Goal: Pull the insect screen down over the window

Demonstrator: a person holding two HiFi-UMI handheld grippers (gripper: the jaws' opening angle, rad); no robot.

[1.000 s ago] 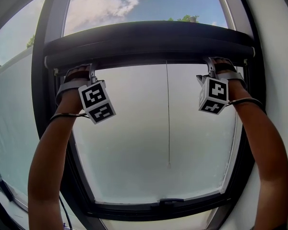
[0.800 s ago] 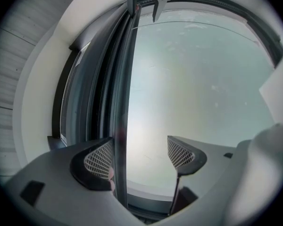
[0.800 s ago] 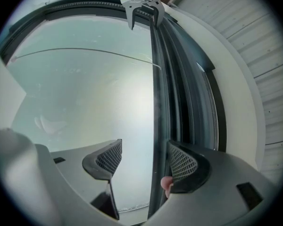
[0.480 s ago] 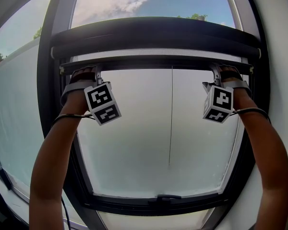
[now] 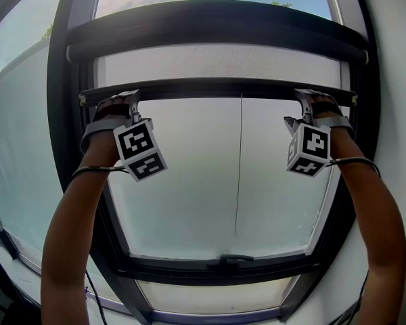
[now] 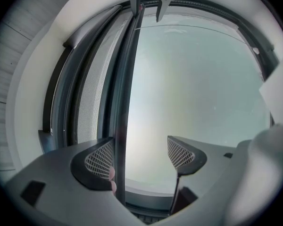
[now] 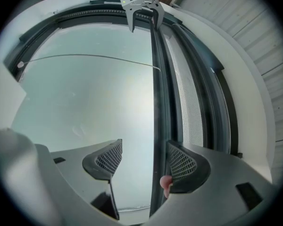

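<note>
- your left gripper [image 5: 131, 98] sits at the left end of the pull bar [image 5: 216, 87], jaws apart, the bar between them against one jaw.
- your right gripper [image 5: 303, 98] does the same at the right end.
- the insect screen [image 5: 216, 63] covers only the top strip of the window [image 5: 189, 195].
</note>
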